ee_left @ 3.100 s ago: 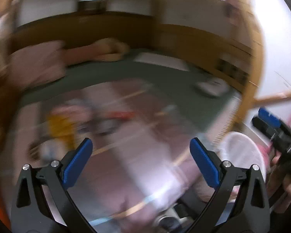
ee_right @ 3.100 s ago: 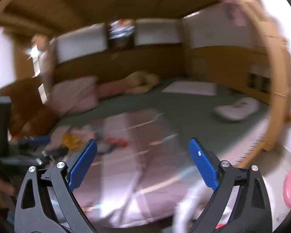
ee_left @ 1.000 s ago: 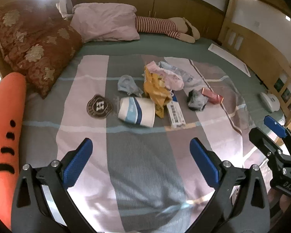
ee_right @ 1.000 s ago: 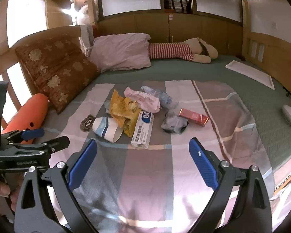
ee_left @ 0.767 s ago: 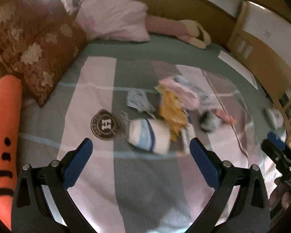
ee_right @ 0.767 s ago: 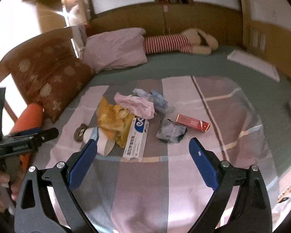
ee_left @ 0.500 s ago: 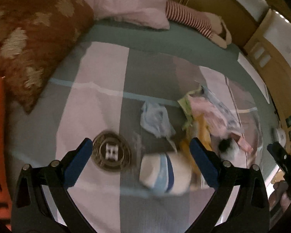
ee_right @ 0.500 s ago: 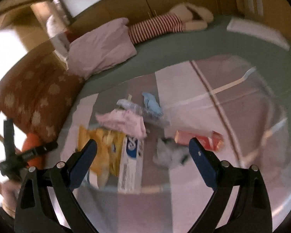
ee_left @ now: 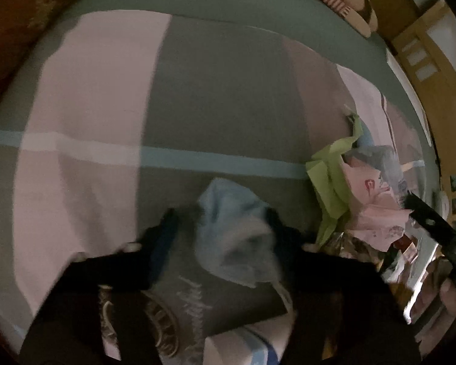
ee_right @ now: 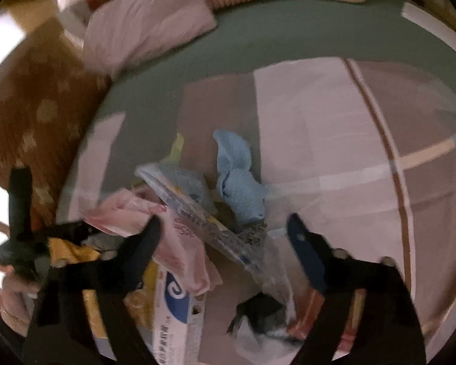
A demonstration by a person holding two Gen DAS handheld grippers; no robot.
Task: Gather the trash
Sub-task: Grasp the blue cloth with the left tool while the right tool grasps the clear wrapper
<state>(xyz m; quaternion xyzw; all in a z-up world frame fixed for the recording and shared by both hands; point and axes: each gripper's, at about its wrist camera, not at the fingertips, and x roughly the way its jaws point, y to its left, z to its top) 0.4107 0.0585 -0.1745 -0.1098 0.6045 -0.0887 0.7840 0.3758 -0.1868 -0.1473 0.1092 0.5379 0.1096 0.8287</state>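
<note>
**Ann:** Crumpled pale-blue face mask (ee_left: 234, 231) lies on the checked bedspread (ee_left: 85, 97), right between the spread fingers of the left gripper (ee_left: 222, 228), nothing pinched.

**Bo:** Right gripper (ee_right: 225, 228), released too, straddles a clear plastic wrapper (ee_right: 197, 213) lying diagonally. Labels? Too blurred to read.

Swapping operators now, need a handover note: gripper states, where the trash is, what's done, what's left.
Left hand-held gripper: open, fingers either side of the crumpled blue tissue on the bed, not closed yet.
Right hand-held gripper: open, over the clear plastic wrapper and pink bag.
Toothpaste box, red box, yellow bag and dark wad lie on the blanket.
Done: nothing collected. Left: everything.
</note>
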